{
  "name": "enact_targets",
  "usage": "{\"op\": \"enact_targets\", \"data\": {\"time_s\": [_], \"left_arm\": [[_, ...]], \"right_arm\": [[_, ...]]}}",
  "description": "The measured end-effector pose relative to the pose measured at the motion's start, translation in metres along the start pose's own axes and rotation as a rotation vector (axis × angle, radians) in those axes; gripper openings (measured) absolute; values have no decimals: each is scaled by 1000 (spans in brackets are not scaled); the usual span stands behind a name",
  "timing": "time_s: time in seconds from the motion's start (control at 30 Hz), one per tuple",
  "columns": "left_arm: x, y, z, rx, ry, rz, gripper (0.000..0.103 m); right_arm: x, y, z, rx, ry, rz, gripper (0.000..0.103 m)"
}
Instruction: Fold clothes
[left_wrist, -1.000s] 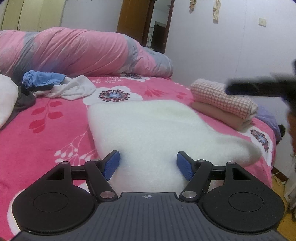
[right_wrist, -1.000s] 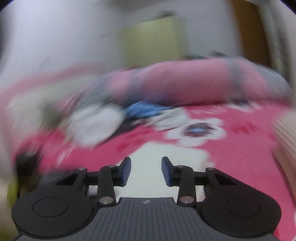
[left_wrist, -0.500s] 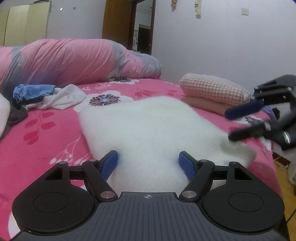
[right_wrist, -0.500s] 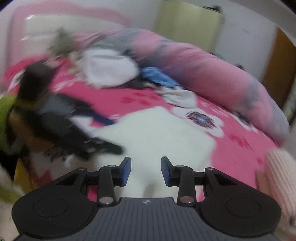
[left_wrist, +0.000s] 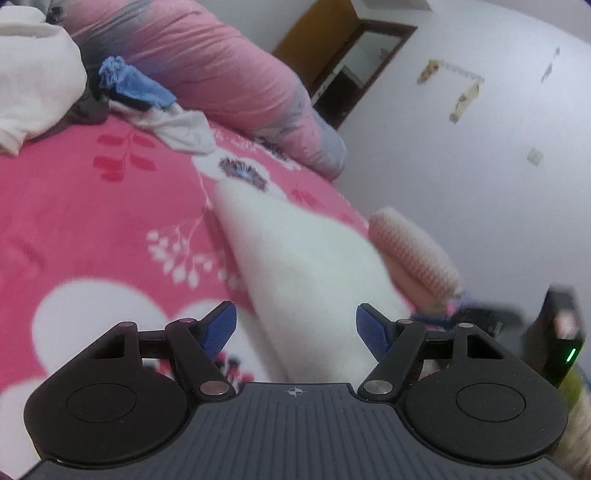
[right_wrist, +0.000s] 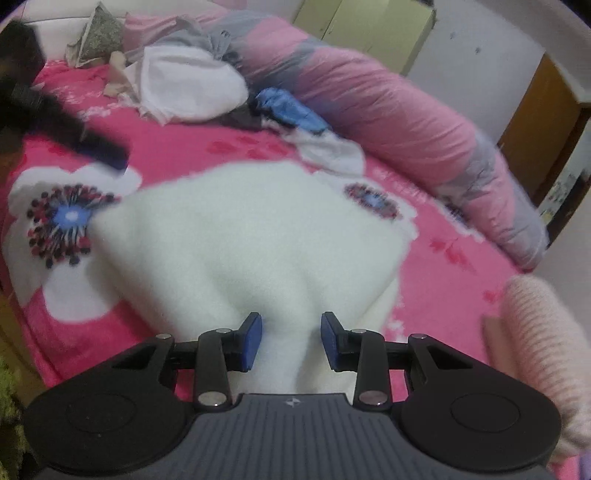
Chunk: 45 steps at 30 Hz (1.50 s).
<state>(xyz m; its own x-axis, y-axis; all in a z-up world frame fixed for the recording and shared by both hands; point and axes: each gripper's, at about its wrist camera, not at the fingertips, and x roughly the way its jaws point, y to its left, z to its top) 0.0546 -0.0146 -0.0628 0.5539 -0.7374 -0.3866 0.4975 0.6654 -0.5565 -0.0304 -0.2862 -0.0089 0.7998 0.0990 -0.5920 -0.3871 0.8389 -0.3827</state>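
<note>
A white fleecy garment (right_wrist: 251, 236) lies spread on the pink flowered bed sheet (right_wrist: 184, 147). My right gripper (right_wrist: 290, 341) is at its near edge. The fleece rises in a gathered ridge that fills the gap between the blue pads (right_wrist: 253, 341), so the gripper is shut on it. In the left wrist view the same garment (left_wrist: 295, 266) runs diagonally under my left gripper (left_wrist: 294, 332). Its jaws stand wide, and neither pad presses the cloth. The left gripper shows as a dark blur (right_wrist: 96, 147) at the far left of the right wrist view.
A folded pink checked towel on a peach one (left_wrist: 413, 254) sits by the bed's right edge. Unfolded clothes, white (right_wrist: 192, 85) and blue (right_wrist: 288, 107), are heaped against a rolled pink and grey quilt (right_wrist: 388, 103). A wall and door lie beyond.
The left view has rolled and slid left, so the garment now slants off to the right. The right gripper has come down to the garment's edge, and fleece now bunches between its pads.
</note>
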Motion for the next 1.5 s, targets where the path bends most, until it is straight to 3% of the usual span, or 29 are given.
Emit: {"op": "enact_targets", "data": {"time_s": [0.17,0.27,0.33,0.43,0.53,0.6,0.73,0.83,0.87,0.93,1.0,1.07,1.13,1.2,1.3,1.37,1.43,1.5], "left_arm": [[17,-6,-23,3,53,38,68],[17,-7,-25,13,60,61,68],[19,-8,-25,36,68,75,68],[22,-10,-27,56,85,77,69],[26,-13,-30,79,87,80,69],[26,-13,-30,77,84,83,69],[24,-12,-31,68,81,87,69],[25,-14,-32,78,74,94,69],[25,-14,-33,83,73,95,69],[26,-14,-33,83,71,88,69],[29,-14,-33,76,72,82,69],[29,-16,-33,90,69,88,69],[29,-16,-34,96,68,93,69],[28,-14,-34,85,69,94,69],[28,-15,-35,90,65,99,69],[28,-15,-36,91,62,104,69],[29,-14,-37,87,60,112,69],[28,-13,-37,86,57,106,70]], "right_arm": [[-22,1,33,-12,-90,-43,37],[-26,10,52,-42,-145,-9,37],[-7,16,53,-65,-111,41,37],[56,20,17,-139,64,-2,36],[61,-6,20,-4,95,61,36],[59,-6,30,-32,131,43,36],[39,6,67,-75,81,-22,35],[35,10,87,-52,26,-6,35],[41,11,88,-54,28,-2,35],[85,9,52,-82,165,-41,34],[100,-5,28,-6,146,-26,34],[95,-16,41,70,185,-13,34],[87,-8,56,24,197,-49,33],[74,0,75,1,154,-66,33],[61,5,104,91,40,49,33],[82,9,101,106,62,103,33],[124,12,74,110,158,99,33],[126,3,68,158,129,126,33]]}}
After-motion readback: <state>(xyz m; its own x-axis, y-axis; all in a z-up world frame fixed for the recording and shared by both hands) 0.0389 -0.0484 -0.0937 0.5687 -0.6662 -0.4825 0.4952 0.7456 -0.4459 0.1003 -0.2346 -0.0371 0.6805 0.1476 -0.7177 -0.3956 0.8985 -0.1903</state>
